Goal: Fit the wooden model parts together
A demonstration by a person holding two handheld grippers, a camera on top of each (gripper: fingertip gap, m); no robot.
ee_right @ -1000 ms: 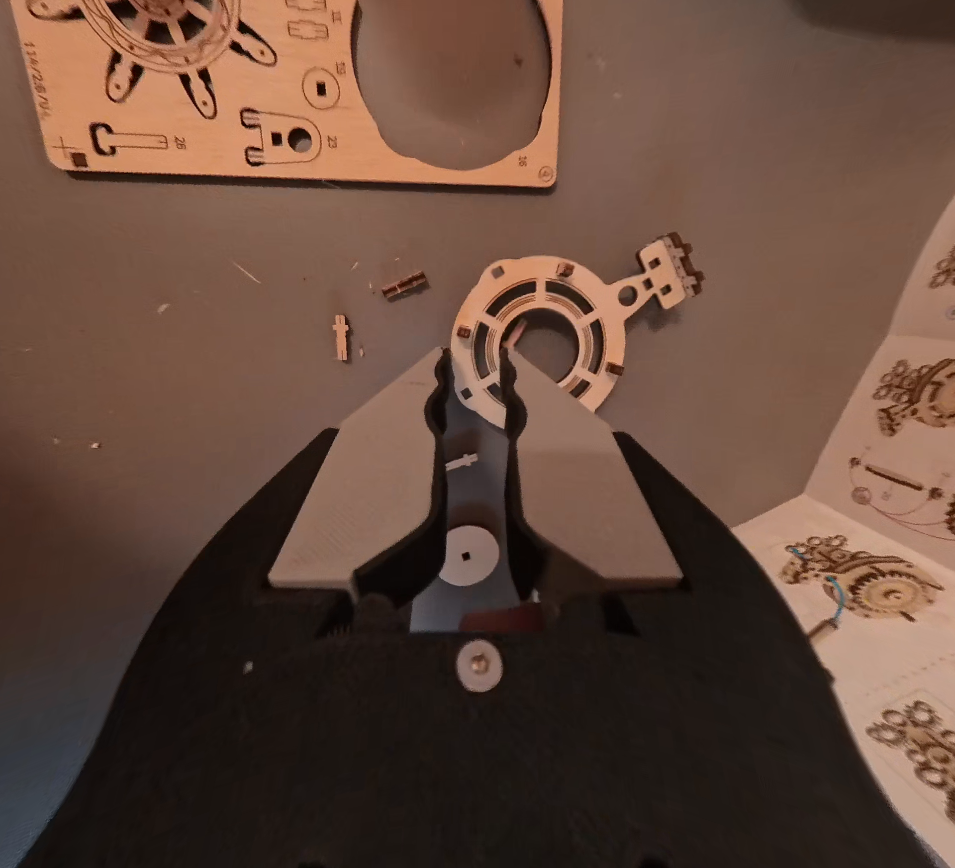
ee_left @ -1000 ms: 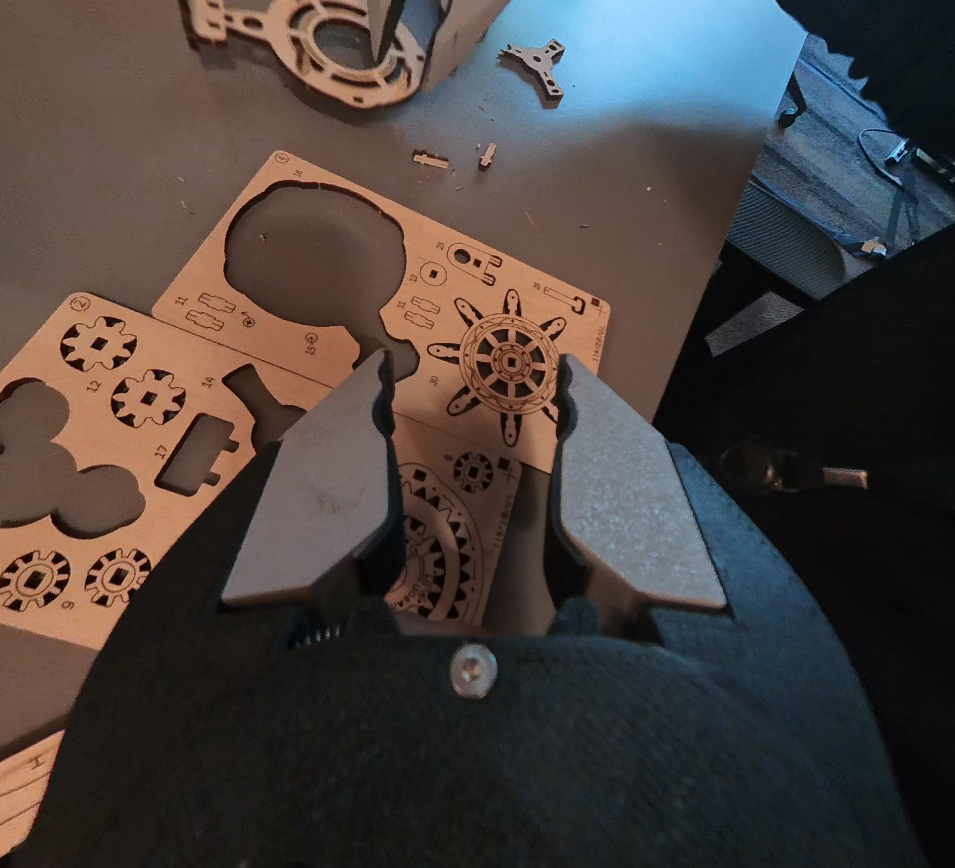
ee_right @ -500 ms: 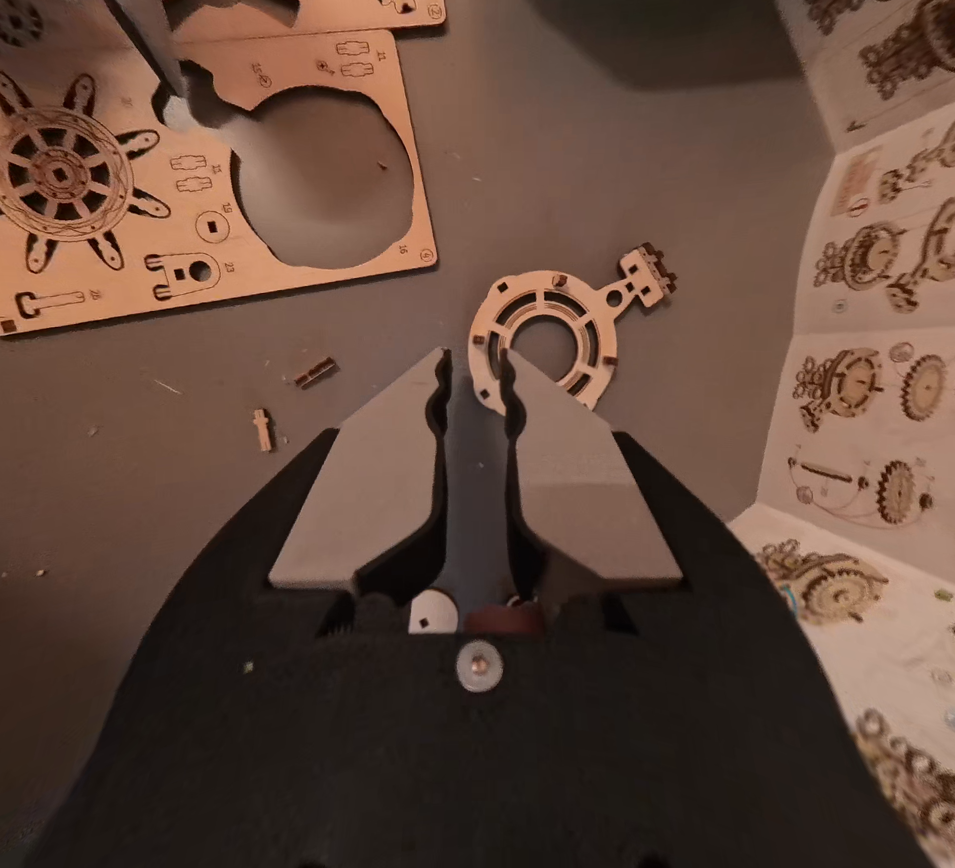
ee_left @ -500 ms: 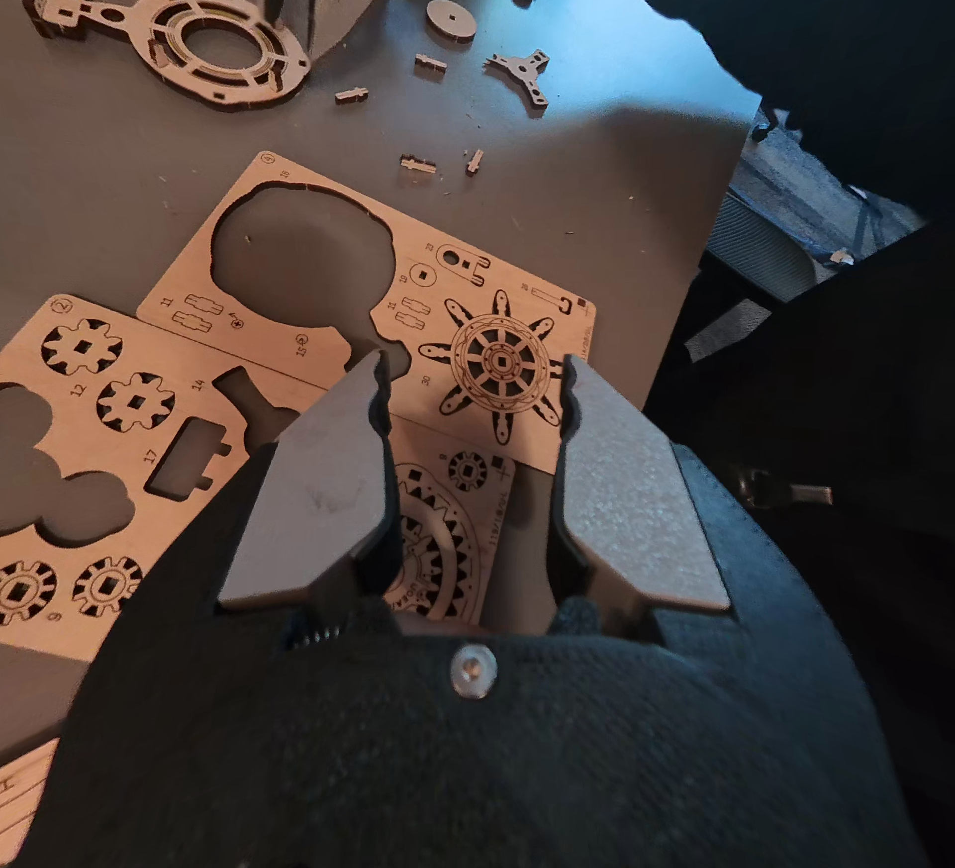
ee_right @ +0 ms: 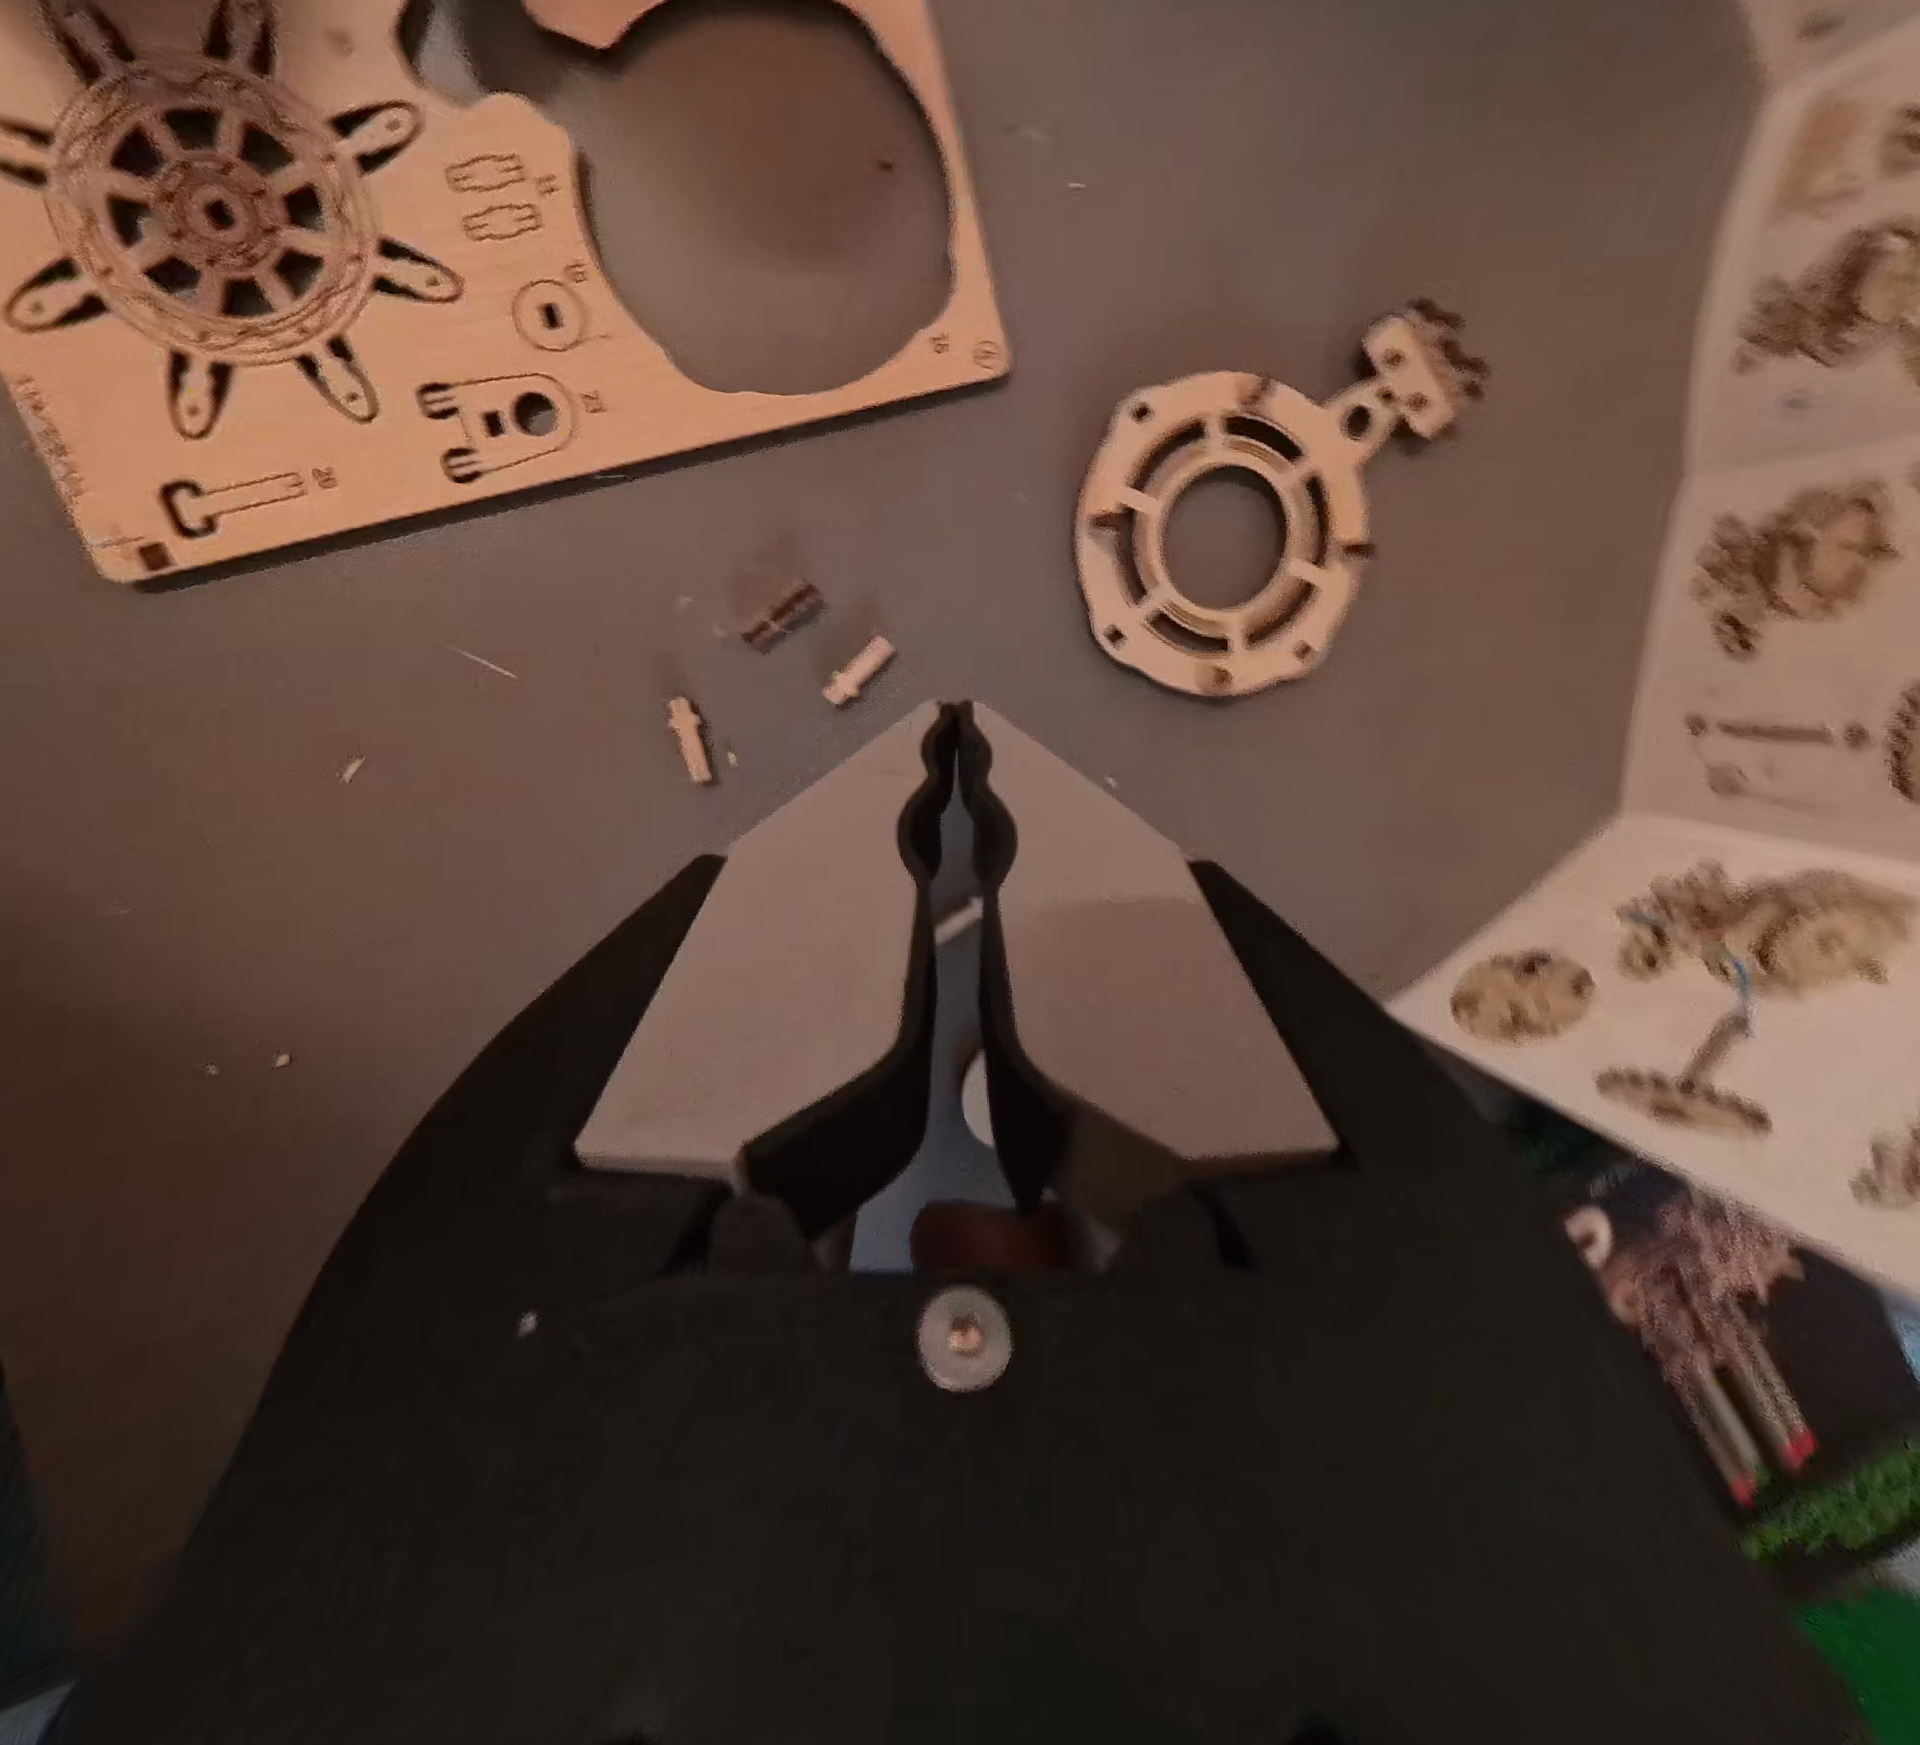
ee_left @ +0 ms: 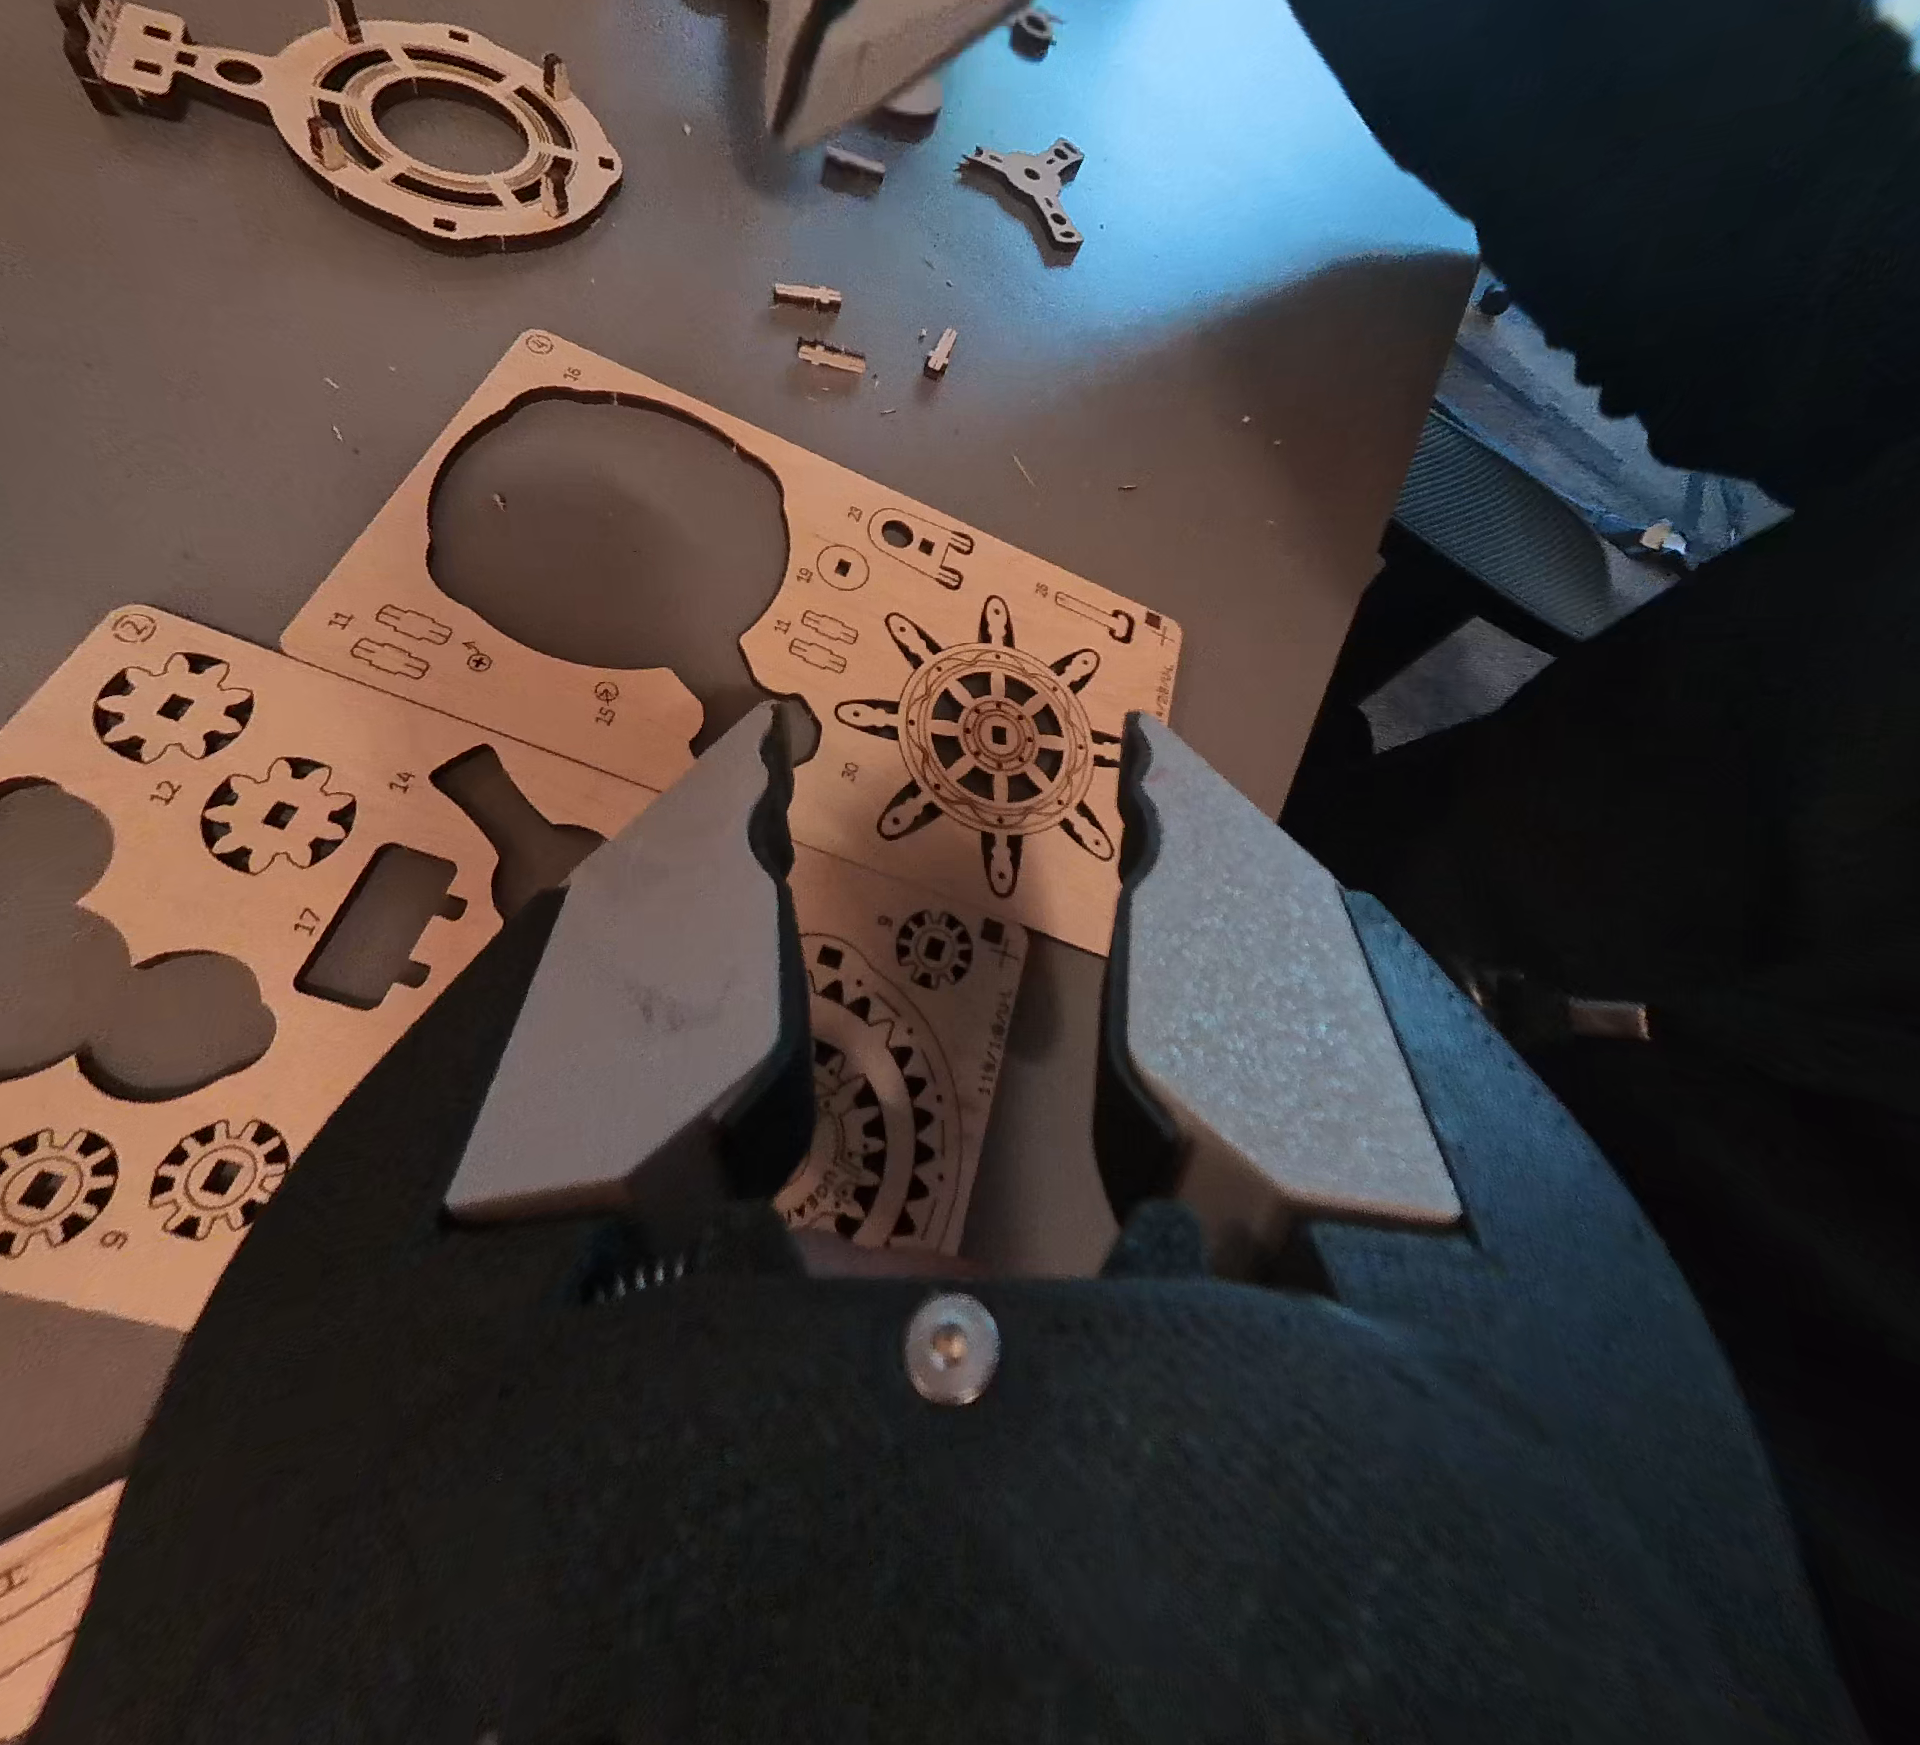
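- Left wrist view: the left gripper (ee_left: 951, 739) hangs over the grey table (ee_left: 208, 407) with its fingers spread wide and nothing between them.
- Under the fingertips lies a wooden part sheet (ee_left: 727, 615) with a large rounded cut-out and an engraved spoked wheel (ee_left: 994, 736) not yet pressed out; a second sheet (ee_left: 239, 864), at 9 o'clock from the gripper, holds small gear blanks and several empty cut-outs. A third sheet (ee_left: 904, 1061) with a toothed ring shows between the fingers.
- The assembled ring part (ee_left: 416, 121), a slotted ring with a stepped tab, lies flat at 11 o'clock, apart from both grippers.
- At 12 o'clock three small pegs (ee_left: 831, 329) lie loose; a three-armed piece (ee_left: 1034, 189) lies at 1 o'clock.
- The right gripper (ee_left: 800, 106) enters from the top edge, its tips just above the table beside the pegs.
- Right wrist view (motion-blurred): the right gripper (ee_right: 954, 713) has its fingertips pressed together; nothing can be seen pinched between them.
- The ring part (ee_right: 1226, 542) lies at 1 o'clock, near but not touching the tips; pegs (ee_right: 769, 656) lie at 11 o'clock.
- The wheel sheet (ee_right: 499, 261) fills 10 to 11 o'clock; a folded instruction leaflet (ee_right: 1787, 656) stands along 2 to 3 o'clock.
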